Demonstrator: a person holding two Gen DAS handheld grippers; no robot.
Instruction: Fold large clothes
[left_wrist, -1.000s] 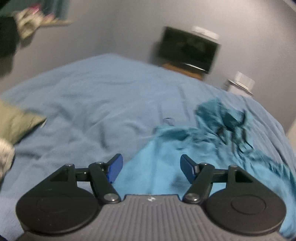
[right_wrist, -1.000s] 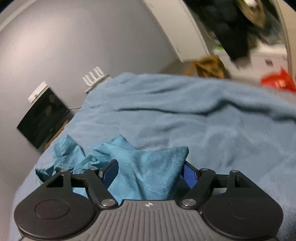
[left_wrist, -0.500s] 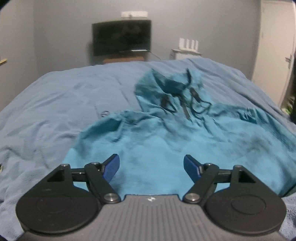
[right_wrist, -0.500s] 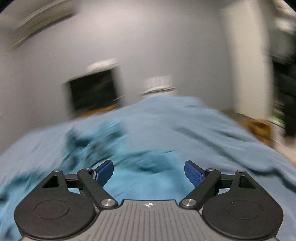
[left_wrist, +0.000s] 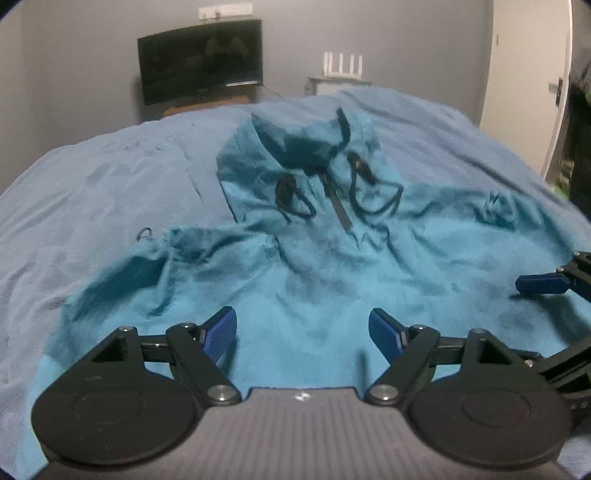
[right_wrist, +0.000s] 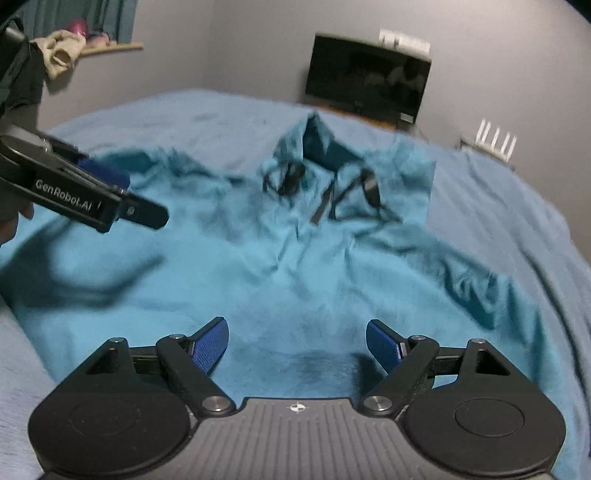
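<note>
Hovering over teal hoodie (left_wrist: 314, 288): left gripper (left_wrist: 302, 330) opening, right gripper (right_wrist: 296, 339) closing; both wide, empty.

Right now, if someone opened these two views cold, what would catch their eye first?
A bright teal hooded pullover lies spread front-up across the middle of a blue-covered bed, its hood and black drawstrings towards the far end. Both hand-held grippers hover over its near edge with nothing between the pads: the left hand-held gripper, jaws opening, and the right hand-held gripper, jaws closing slightly. A dark TV stands against the grey back wall.
</note>
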